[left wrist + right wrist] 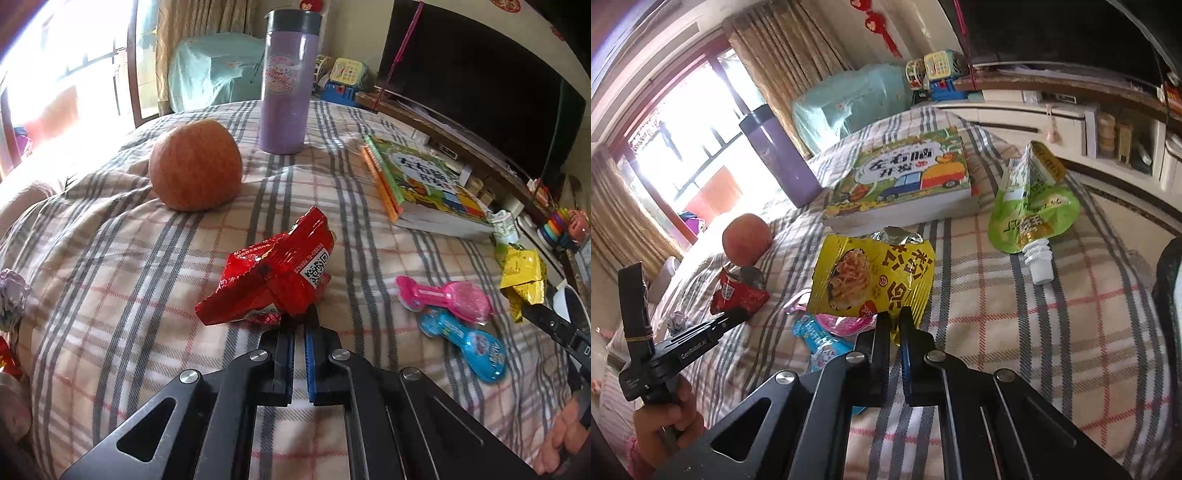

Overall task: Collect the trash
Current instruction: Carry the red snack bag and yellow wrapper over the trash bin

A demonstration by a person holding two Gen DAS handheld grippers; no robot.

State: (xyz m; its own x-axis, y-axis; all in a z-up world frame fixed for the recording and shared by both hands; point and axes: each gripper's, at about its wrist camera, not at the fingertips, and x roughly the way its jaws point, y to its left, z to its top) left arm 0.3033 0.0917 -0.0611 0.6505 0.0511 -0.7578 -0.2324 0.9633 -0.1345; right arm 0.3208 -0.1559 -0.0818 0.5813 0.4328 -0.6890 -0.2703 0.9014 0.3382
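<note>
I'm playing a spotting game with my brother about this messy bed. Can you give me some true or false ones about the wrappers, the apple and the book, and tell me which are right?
1. The left gripper is pinching the red wrapper. True.
2. The right gripper is holding the green pouch. False: it is shut on the yellow wrapper; the green pouch lies apart on the checked blanket.
3. The apple sits on top of the picture book. False: it rests on the blanket, away from the book.
4. The purple bottle stands upright with its lid on. True.
5. A pink packet and a blue packet lie side by side. True.
</note>
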